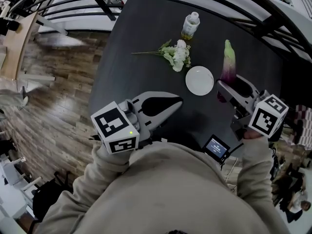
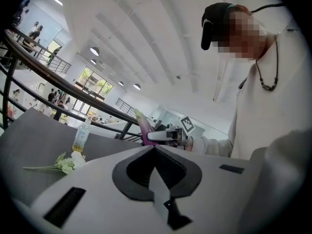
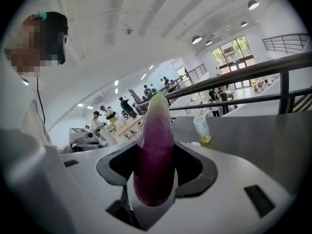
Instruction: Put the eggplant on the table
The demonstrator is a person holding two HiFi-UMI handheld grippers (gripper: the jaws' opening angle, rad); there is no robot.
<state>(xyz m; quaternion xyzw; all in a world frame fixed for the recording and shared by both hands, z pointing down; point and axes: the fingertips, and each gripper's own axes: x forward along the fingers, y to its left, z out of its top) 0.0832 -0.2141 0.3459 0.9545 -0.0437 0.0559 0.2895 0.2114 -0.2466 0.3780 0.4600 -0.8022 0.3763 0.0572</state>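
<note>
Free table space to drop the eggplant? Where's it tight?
Free: the bare stretch of table left of the flowers, beyond the left tongs; also the near strip below the plate. Crowded: bottle, flowers and plate cluster beside the eggplant.

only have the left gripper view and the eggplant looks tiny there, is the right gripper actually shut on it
observer: yes, the right gripper view shows the right gripper shut on the eggplant, green tip pointing away
operator: anything close beside it
observer: head view shows a white plate on the table just left of it
operator: and my left gripper from above
observer: left gripper is lower left of the plate, by the table's near edge
</note>
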